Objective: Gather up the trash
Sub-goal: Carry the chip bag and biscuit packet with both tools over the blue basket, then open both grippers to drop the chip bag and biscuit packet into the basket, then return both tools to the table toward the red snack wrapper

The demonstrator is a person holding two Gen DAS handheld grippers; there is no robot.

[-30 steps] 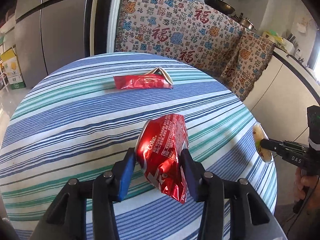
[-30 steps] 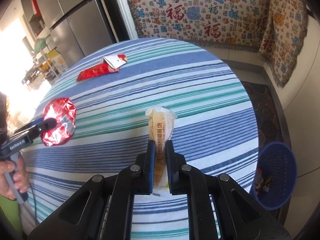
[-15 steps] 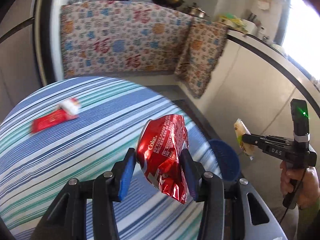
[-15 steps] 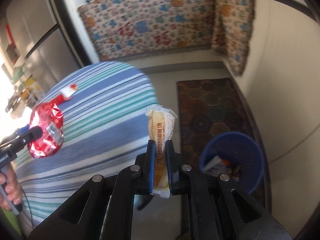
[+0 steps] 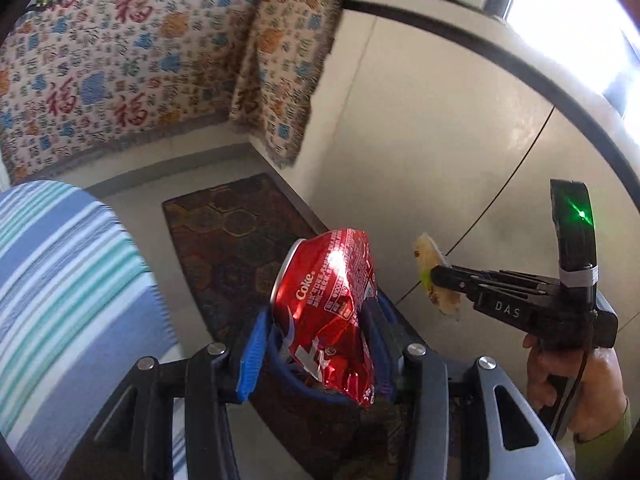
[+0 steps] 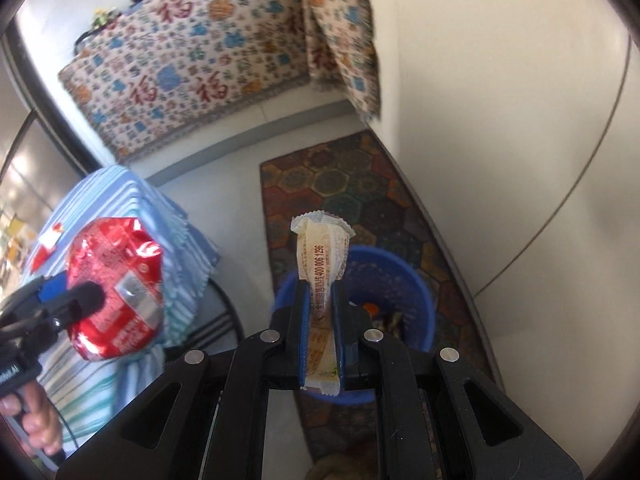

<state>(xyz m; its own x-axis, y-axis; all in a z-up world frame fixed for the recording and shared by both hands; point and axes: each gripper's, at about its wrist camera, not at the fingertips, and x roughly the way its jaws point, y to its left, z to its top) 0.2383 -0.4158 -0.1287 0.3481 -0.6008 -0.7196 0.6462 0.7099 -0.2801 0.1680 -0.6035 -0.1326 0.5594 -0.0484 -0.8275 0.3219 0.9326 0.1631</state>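
Left claw [image 5: 316, 340]: my two blue-padded fingers are closed on the crushed red Coke can [image 5: 326, 312], one pad pressed against each side, the can standing up between them with its top end tilted away from me.
Can position: held in the air, off the striped counter [image 5: 60, 300], which lies to my left; the blue bin's rim [image 5: 304, 390] shows directly beneath the can.
Right claw [image 6: 322, 328]: my fingers are closed tight on the pale yellow wrapper [image 6: 322, 280], which stands upright between the pads, its crimped upper end fanning out above them and its lower end sticking out below.
Wrapper position: held in the air in front of the blue bin [image 6: 416, 292], which stands on the patterned floor mat [image 6: 344, 184] beside the pale cabinet wall [image 6: 500, 120].
Bin contents: some scraps lie inside; I cannot tell what they are.
Counter leftovers: a small red-and-white packet [image 6: 50, 240] lies on the striped cloth, well apart from both claws.
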